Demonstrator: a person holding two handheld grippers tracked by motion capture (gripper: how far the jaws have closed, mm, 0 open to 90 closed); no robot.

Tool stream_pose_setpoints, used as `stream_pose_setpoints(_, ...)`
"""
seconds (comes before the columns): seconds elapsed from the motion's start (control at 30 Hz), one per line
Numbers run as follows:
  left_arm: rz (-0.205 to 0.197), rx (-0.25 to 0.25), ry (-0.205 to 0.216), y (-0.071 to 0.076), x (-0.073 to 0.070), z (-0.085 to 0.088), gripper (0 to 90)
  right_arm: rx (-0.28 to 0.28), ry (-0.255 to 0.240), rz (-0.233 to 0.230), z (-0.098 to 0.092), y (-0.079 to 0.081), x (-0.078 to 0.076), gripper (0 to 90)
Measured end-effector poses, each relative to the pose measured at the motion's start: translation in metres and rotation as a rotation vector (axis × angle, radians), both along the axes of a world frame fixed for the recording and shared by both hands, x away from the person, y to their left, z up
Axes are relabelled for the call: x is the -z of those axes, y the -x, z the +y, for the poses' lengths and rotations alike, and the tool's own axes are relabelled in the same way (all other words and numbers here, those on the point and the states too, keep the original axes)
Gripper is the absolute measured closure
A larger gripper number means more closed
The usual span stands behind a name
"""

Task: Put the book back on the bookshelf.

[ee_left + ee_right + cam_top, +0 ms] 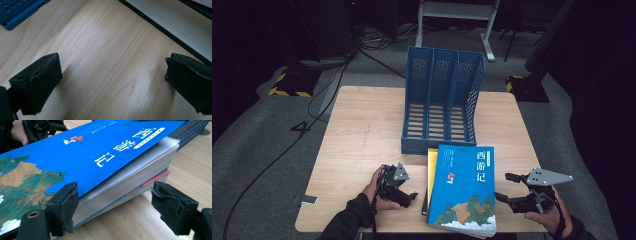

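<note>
Books lie stacked at the near edge of the bench (362,125), just in front of the blue file rack (439,100) and touching its front lip: a thick blue paperback (464,187) on top, and under it at least one more volume with a yellow cover (431,170) peeping out on the side away from my right hand. My right claw (113,202) stands wide, one jaw at the blue cover's overhanging edge, the other out over bare wood, nothing pinched between them. My left claw (111,75) is wide as well, resting low on the wood beside the stack and gripping nothing. I judge the blue paperback heavy for its size, a dense block of pages, but with a soft, glossy cover that flexes and would slide under the pads. Taking it by the cover alone would, I think, only peel that cover up, as it already lifts off the page block. Better to bite across the whole thickness near the spine, where the binding is stiff.
</note>
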State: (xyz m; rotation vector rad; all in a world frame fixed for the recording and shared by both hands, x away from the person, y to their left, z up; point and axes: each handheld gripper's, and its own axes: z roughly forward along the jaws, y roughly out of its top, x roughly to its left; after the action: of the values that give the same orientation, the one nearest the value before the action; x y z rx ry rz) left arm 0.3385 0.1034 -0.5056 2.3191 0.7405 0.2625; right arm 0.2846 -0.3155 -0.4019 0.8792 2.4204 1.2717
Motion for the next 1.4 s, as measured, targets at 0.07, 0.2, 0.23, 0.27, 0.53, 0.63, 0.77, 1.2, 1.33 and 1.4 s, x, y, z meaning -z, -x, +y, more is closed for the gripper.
stream_pose_setpoints(0.07,-0.001,0.002,0.001,0.000,0.000,0.000,0.9,0.006,0.006,-0.018,0.001,0.003,-0.005,22.3)
stream_pose_setpoints(0.2,-0.001,0.000,-0.001,0.000,0.000,0.000,1.1,-0.005,0.000,-0.027,0.005,0.006,-0.010,22.3)
stream_pose_setpoints(0.23,-0.001,-0.001,0.000,0.000,0.000,0.000,1.1,-0.006,0.007,-0.028,0.007,0.006,-0.010,22.3)
stream_pose_setpoints(0.27,-0.002,-0.001,0.000,0.000,0.000,0.000,1.2,-0.011,0.006,-0.025,0.008,0.006,-0.009,22.3)
stream_pose_setpoints(0.53,-0.001,-0.001,-0.002,0.000,-0.001,0.001,2.7,-0.041,0.056,0.032,0.023,0.001,0.006,20.7)
stream_pose_setpoints(0.63,-0.004,-0.017,0.011,-0.002,-0.003,0.001,8.6,-0.056,0.024,0.074,0.023,-0.002,0.012,19.0)
stream_pose_setpoints(0.77,-0.012,0.016,0.001,-0.004,-0.007,-0.004,17.5,-0.073,-0.017,0.157,0.019,-0.012,0.016,16.9)
stream_pose_setpoints(1.2,-0.099,-0.007,0.055,-0.023,-0.030,-0.021,24.4,-0.145,-0.020,0.206,0.022,-0.025,0.018,12.5)
stream_pose_setpoints(1.33,-0.114,-0.006,0.061,-0.030,-0.034,-0.026,24.6,-0.160,-0.020,0.182,0.023,-0.025,0.016,13.6)
stream_pose_setpoints(1.4,-0.107,-0.005,0.090,-0.035,-0.036,-0.025,24.8,-0.161,-0.023,0.160,0.024,-0.026,0.014,14.4)
